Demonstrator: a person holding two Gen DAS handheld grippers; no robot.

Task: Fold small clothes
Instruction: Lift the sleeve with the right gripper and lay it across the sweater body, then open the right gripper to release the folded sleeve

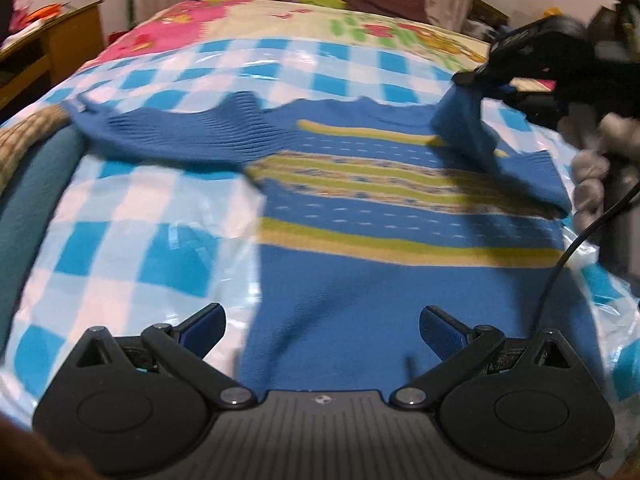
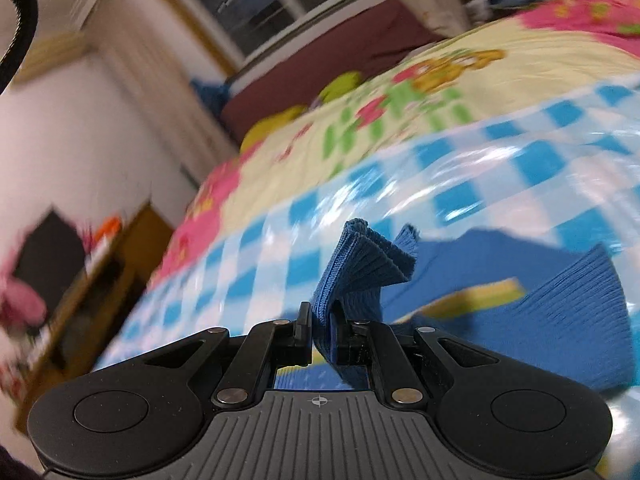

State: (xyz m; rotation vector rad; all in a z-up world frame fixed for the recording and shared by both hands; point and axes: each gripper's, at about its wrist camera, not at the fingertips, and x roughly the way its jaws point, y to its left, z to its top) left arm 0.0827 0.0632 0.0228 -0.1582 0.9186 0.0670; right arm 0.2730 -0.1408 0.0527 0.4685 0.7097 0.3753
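Sweater (image 1: 400,200), blue with yellow-green stripes, lies flat on the checked plastic sheet (image 1: 132,232) over the bed, its long axis running from twelve to six o'clock. Right gripper (image 2: 322,330), fingers clamped on the lifted sleeve (image 2: 360,264), stands at two o'clock; that sleeve should cross toward nine. Left gripper (image 1: 322,334), fingers apart and empty, hovers over the hem at six o'clock.

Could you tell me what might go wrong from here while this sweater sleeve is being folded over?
The right tongs pinch only the sleeve cuff, so it could slip out mid-fold. The left tongs hang open above the sweater, leaving its body unpinned; it may drag across the slick plastic sheet.
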